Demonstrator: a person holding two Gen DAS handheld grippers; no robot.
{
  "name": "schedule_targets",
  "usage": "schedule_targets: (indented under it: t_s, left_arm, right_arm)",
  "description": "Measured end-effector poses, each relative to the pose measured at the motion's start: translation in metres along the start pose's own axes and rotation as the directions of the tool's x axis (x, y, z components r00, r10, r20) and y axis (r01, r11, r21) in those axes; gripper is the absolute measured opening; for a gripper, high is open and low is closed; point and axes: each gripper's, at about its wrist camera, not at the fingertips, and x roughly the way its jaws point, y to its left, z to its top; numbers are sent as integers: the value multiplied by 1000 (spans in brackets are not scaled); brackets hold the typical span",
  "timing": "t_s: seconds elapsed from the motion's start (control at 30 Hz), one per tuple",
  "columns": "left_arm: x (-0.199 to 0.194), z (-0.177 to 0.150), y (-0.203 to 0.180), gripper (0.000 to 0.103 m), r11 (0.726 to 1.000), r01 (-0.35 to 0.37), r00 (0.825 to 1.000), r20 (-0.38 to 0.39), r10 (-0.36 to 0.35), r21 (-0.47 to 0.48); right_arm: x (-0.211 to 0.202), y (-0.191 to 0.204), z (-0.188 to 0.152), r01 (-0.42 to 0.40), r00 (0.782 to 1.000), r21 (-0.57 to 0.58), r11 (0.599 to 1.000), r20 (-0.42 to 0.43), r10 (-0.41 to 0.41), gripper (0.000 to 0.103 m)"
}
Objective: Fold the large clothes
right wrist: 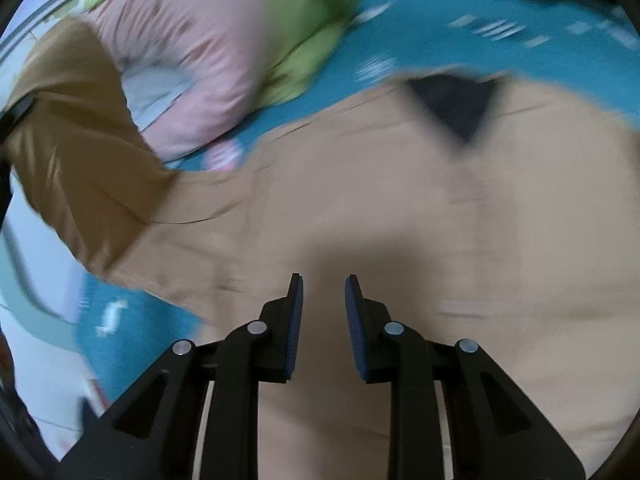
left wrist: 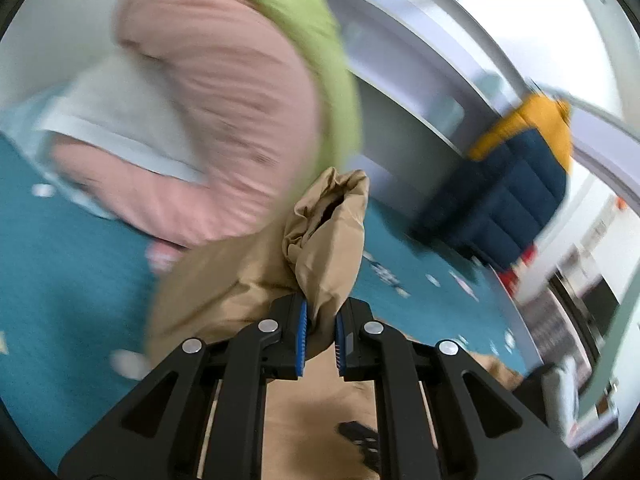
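Note:
A large tan garment lies spread on a teal patterned surface. My left gripper is shut on a bunched tan sleeve of this garment and holds it lifted above the surface. The lifted sleeve also shows at the left of the right wrist view. My right gripper is open and empty, just above the flat body of the garment. A dark triangular neck opening shows at the garment's far edge. Both views are blurred.
A pile of pink, light blue and green clothes lies beyond the tan garment. A yellow and navy padded jacket sits at the far right of the teal surface.

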Motion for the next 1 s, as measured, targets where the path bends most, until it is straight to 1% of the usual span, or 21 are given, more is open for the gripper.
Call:
schedule_targets:
  t_s: [0.07, 0.17, 0.23, 0.27, 0.3, 0.33, 0.4, 0.47, 0.53, 0.57, 0.6, 0.63, 0.67, 0.7, 0.73, 0.8, 0.87, 0.9, 0.93, 0.97, 1.0]
  left_arm:
    - [34, -20, -38, 11, 999, 51, 997, -57, -49, 18]
    - [83, -54, -86, 11, 995, 87, 987, -137, -79, 51]
    - [115, -79, -111, 11, 992, 101, 977, -198, -86, 70]
    - [130, -91, -120, 11, 992, 100, 971, -224, -81, 75]
    - [145, -104, -130, 11, 992, 98, 963, -259, -74, 79]
    - [163, -120, -140, 11, 993, 93, 950, -304, -65, 79]
    - [191, -149, -153, 11, 991, 71, 932, -362, -26, 113]
    - [208, -171, -157, 11, 989, 57, 912, -410, 5, 137]
    - [220, -193, -154, 11, 988, 41, 887, -461, 33, 150]
    - [222, -201, -151, 11, 986, 35, 878, -476, 49, 165]
    - [225, -208, -152, 16, 983, 30, 870, -489, 63, 180]
    - [227, -214, -148, 25, 982, 26, 858, -509, 75, 189]
    - [228, -219, -145, 30, 983, 27, 850, -522, 73, 182]
    - [228, -219, -143, 49, 987, 37, 847, -529, 53, 158]
    - [225, -216, -142, 66, 989, 45, 850, -526, 34, 138]
    - [216, -213, -144, 73, 991, 63, 863, -506, 5, 117]
    - [203, -207, -151, 75, 988, 87, 875, -484, -14, 128]
    - [198, -205, -154, 78, 986, 91, 882, -472, -13, 142]
    - [191, -201, -154, 80, 983, 85, 891, -453, -2, 163]
    - [185, -197, -153, 82, 981, 67, 901, -433, 19, 183]
    - [181, -195, -154, 82, 979, 58, 906, -422, 30, 195]
  right_arm:
    - [-41, -38, 0, 105, 993, 0, 994, 55, -105, 22]
    - [-103, -90, 2, 255, 958, 23, 967, 133, -256, 22]
    - [-147, -122, 8, 389, 904, 37, 921, 178, -389, 23]
    - [-167, -138, 13, 430, 879, 65, 900, 198, -434, 26]
    - [-179, -152, 15, 452, 865, 86, 888, 200, -460, 33]
    - [-192, -172, 21, 493, 844, 122, 862, 175, -507, 36]
    - [-208, -197, 24, 500, 836, 168, 849, 161, -524, 37]
    - [-211, -210, 29, 533, 825, 157, 832, 123, -551, 36]
    - [-207, -212, 38, 534, 836, 101, 840, 88, -542, 36]
    - [-203, -211, 44, 543, 832, 83, 835, 81, -549, 37]
    - [-203, -212, 46, 541, 834, 77, 837, 82, -546, 40]
    - [-201, -213, 52, 528, 844, 69, 846, 71, -532, 40]
    - [-203, -218, 56, 516, 852, 69, 854, 64, -520, 40]
    - [-200, -221, 64, 517, 852, 67, 853, 56, -521, 41]
    - [-195, -222, 72, 536, 842, 56, 842, 38, -538, 41]
    - [-186, -227, 87, 556, 831, 34, 831, -17, -555, 42]
    - [-181, -240, 105, 599, 801, 52, 799, -57, -596, 43]
    - [-177, -249, 116, 611, 790, 70, 788, -106, -604, 52]
    - [-172, -256, 124, 645, 759, 55, 762, -158, -632, 59]
    - [-168, -262, 131, 706, 699, 24, 708, -182, -691, 66]
    - [-165, -265, 137, 750, 647, -15, 662, -191, -738, 67]
